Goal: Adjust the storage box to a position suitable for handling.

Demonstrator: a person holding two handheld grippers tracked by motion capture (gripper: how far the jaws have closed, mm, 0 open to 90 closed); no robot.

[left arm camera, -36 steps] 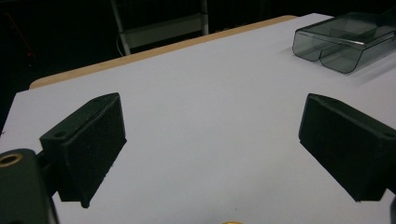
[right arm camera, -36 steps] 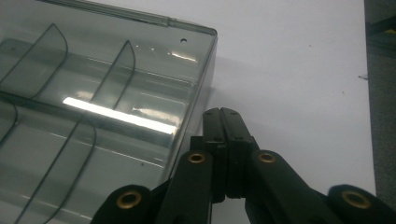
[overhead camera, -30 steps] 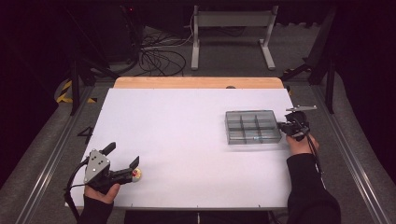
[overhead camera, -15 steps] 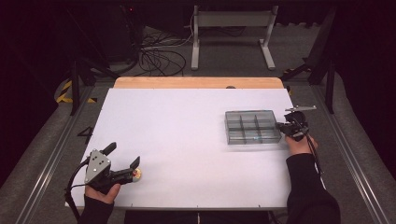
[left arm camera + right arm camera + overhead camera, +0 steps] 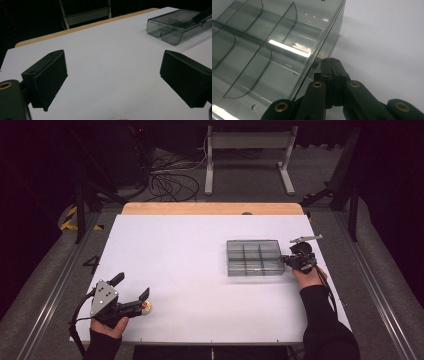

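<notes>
Just beside shut jaws, organizer box (image 5: 269,50)

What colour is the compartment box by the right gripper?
Smoky transparent grey box, clearest in the right gripper view.

A single mark can be read: a dark "4" (image 5: 93,264) on the grey floor just off the left edge of the white table (image 5: 190,250), near that edge's middle, seen in the high view. The clear compartment box (image 5: 269,50) carries a small raised marking on its lid in the right gripper view, too blurred by glare to read. No brand or label is legible elsewhere.
</notes>
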